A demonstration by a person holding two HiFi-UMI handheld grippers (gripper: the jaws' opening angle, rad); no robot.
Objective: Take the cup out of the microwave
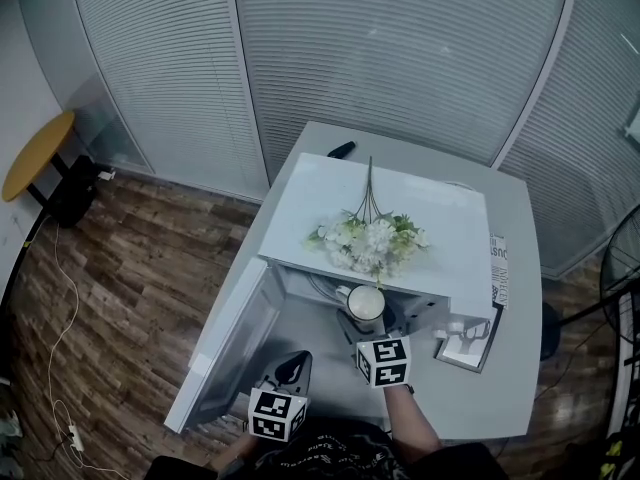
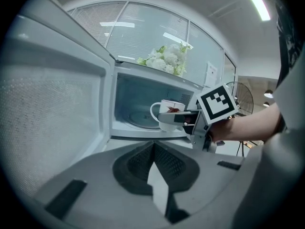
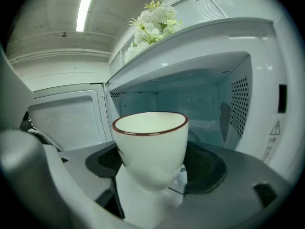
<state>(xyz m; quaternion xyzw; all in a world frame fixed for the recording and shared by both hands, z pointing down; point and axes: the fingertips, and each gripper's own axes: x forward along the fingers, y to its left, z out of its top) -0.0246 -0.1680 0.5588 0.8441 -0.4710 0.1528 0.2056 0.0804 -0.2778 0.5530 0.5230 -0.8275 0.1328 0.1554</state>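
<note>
Head view – step in hand: judged to be carrying the cup (image 1: pixel 366 303) out over the front sill of the microwave (image 1: pixel 400 203) toward the near edge of the tabletop (image 1: pixel 500 388).
Head view – cup's place: at the mouth of the cavity, just under the front edge of the roof, below the flowers (image 1: pixel 372 238); it looks carried, not set down.
Head view – doing it well: pull straight back and level, clear of the door (image 1: pixel 235 343) that stands open along the left, and set the cup down on the bare tabletop in front.
Left gripper view – right gripper (image 2: pixel 171 118): jaws clamped on the cup's body, the handle turned away from it toward the door side.
Left gripper view – left gripper (image 2: pixel 153 146): jaws closed together at the tips with nothing between them; it hangs in front of the sill, well apart from the cup. Best kept there, out of the path.
Right gripper view – grip: the dark pads (image 3: pixel 209 168) press the cup low on both sides; low hold, so keep it upright and move slowly.
Right gripper view – cup's look: cream white with a thin dark red rim, tapering toward the foot, upright, inside looks empty.
</note>
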